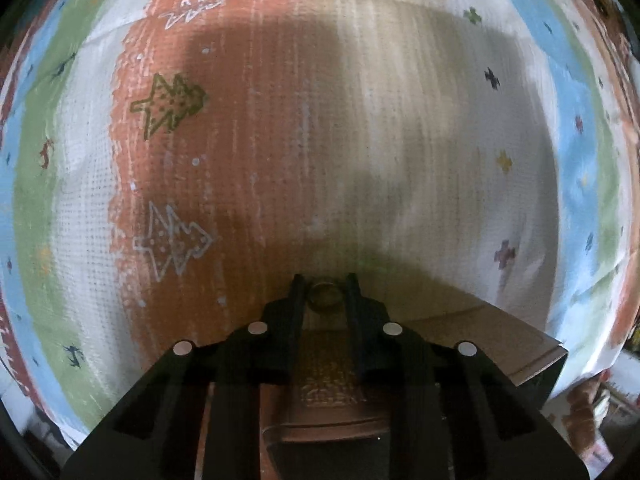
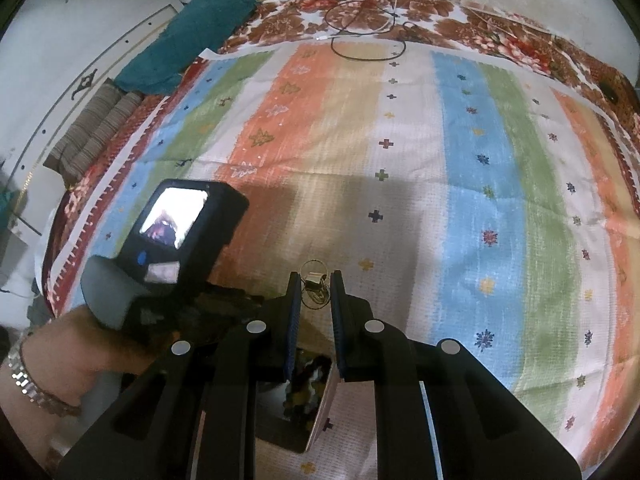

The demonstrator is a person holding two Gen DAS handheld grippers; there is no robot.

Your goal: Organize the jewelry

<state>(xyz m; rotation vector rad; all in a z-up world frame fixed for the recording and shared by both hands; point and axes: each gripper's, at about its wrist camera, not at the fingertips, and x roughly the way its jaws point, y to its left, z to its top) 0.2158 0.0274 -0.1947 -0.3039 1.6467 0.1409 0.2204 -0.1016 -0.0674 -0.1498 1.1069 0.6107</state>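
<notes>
Both tongs carry jewelry: our left gripper pinches a ring between its tips, and our right gripper closes on a thin wire hoop piece with a small tag. Each hangs over the striped cloth, near its close edge. An open box sits below the right tongs with dark items inside, blurred. We judge sorting midway: two pieces still to place.
</notes>
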